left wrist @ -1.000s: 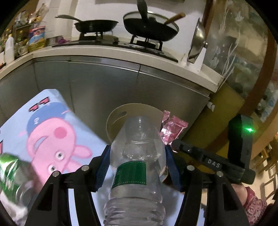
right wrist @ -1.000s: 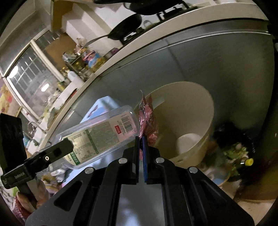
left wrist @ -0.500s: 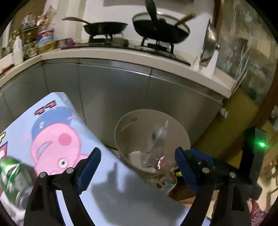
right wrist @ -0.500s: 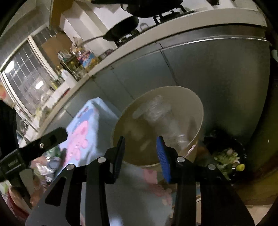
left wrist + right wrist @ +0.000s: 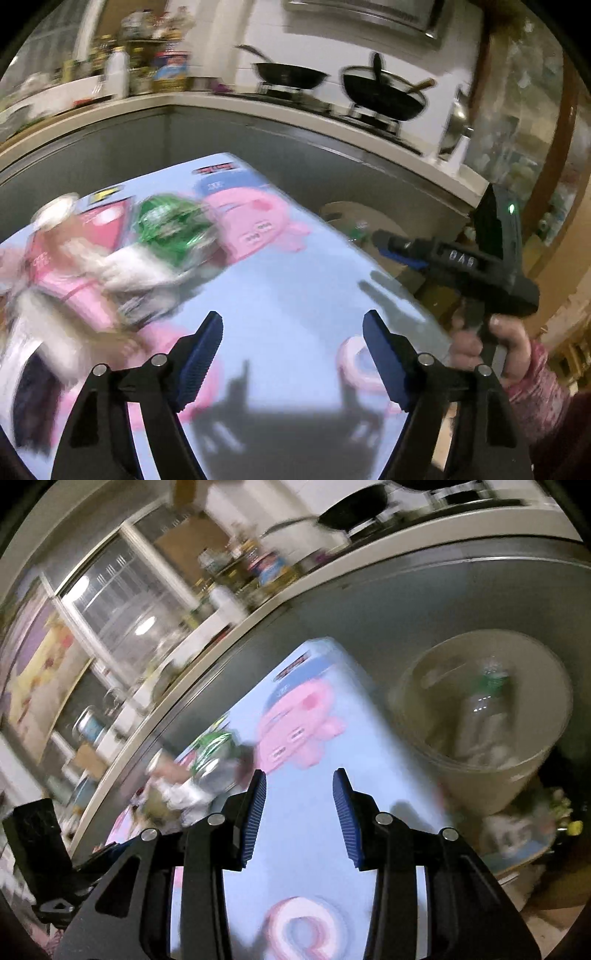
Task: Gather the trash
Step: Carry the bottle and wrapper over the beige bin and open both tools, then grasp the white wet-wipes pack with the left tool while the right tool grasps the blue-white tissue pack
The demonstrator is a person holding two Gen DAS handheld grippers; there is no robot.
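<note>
My left gripper is open and empty above the light-blue cartoon-pig tabletop. My right gripper is open and empty too; it also shows at the right of the left wrist view. A crushed green can lies on the table among blurred white and pink trash; it shows in the right wrist view too. The clear plastic bottle lies inside the beige bin past the table's far corner.
A steel cabinet front and a counter with two black woks run behind the table. A bowl of food scraps sits on the floor beside the bin. Both views are motion-blurred.
Both grippers opened and dropped the bottle and the pink wrapper into the bin. They have since swung left, back over the table towards the green can.
</note>
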